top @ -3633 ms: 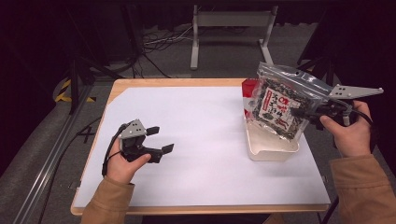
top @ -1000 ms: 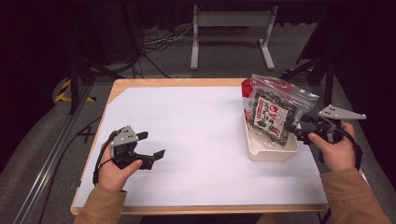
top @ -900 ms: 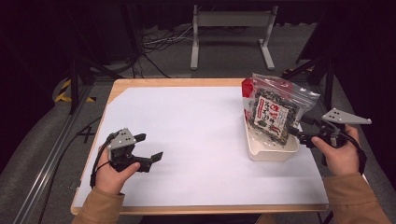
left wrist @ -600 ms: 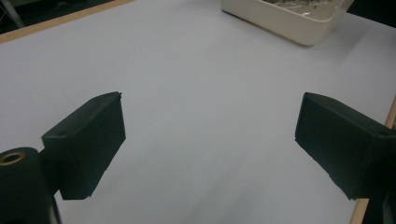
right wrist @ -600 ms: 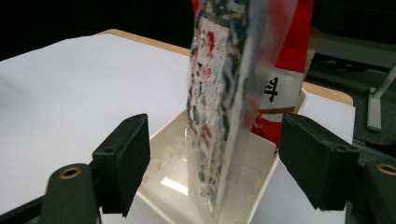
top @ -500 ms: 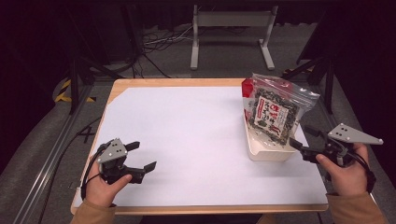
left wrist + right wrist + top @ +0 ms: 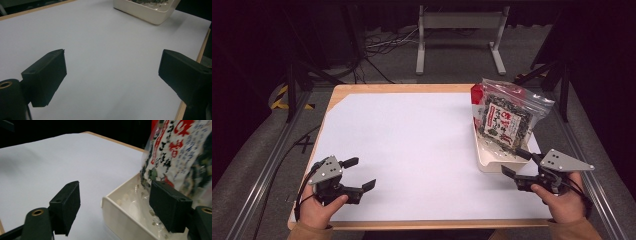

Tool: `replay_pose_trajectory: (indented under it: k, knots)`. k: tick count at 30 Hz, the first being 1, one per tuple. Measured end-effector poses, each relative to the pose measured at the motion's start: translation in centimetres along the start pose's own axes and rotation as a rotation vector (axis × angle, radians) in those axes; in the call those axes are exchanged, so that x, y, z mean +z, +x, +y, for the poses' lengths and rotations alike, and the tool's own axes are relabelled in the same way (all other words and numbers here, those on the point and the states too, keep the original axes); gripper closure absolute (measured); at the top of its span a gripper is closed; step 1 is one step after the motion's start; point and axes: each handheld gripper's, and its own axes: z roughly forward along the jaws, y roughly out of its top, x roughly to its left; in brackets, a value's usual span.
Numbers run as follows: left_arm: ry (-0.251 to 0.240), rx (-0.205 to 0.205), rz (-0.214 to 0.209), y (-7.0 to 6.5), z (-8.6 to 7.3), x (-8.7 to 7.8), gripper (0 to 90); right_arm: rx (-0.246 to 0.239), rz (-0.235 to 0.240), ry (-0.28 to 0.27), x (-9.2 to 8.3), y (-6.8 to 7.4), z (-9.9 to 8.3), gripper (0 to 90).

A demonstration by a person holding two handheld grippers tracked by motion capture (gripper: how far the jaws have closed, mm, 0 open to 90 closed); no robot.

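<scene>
A clear zip bag [image 7: 504, 117] of dark dried food with a red and white label stands upright in a white tray [image 7: 490, 162] at the table's right side. My right gripper [image 7: 511, 161] is open just in front of the tray's near end, apart from the bag. The right gripper view has its open jaws [image 7: 115, 207] straddling the tray's corner [image 7: 120, 220], with the bag [image 7: 180, 152] leaning above. Near the front left corner my left gripper [image 7: 362, 172] is open over bare white paper. Its own view [image 7: 112, 75] looks across the sheet to the tray [image 7: 145, 12].
A white sheet [image 7: 412, 145] covers the wooden table [image 7: 402, 88]. Metal rails run along both sides of the table. A grey stand [image 7: 459, 35] and floor cables [image 7: 382, 47] lie beyond the far edge.
The right gripper has let go of the bag and pulled back toward the front edge; the bag now stands in the tray. The left gripper has drawn back toward the front left corner.
</scene>
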Motion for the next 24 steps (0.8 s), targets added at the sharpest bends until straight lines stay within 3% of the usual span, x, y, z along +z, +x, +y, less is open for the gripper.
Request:
replay_pose_trajectory:
  k: [3,8,12,18,24]
  knots:
    - [-0.015,-0.002,-0.008,0.0,-0.3,0.0,8.3,0.010,0.036,-0.010,0.9,0.3,-0.7,25.5]
    - [-0.037,-0.004,-0.034,0.0,-0.7,0.1,8.3,-0.014,0.115,-0.026,2.3,1.3,-1.6,25.9]
    - [-0.034,-0.002,-0.030,0.1,-0.9,0.3,8.3,-0.037,0.156,-0.027,3.5,2.0,-2.4,27.1]
    - [-0.027,-0.003,-0.024,0.1,-0.9,0.3,8.4,-0.069,0.154,0.006,4.8,2.9,-3.1,28.0]
    - [-0.030,-0.005,-0.024,0.1,-1.0,0.3,8.4,-0.069,0.160,0.021,5.3,3.2,-3.4,26.1]
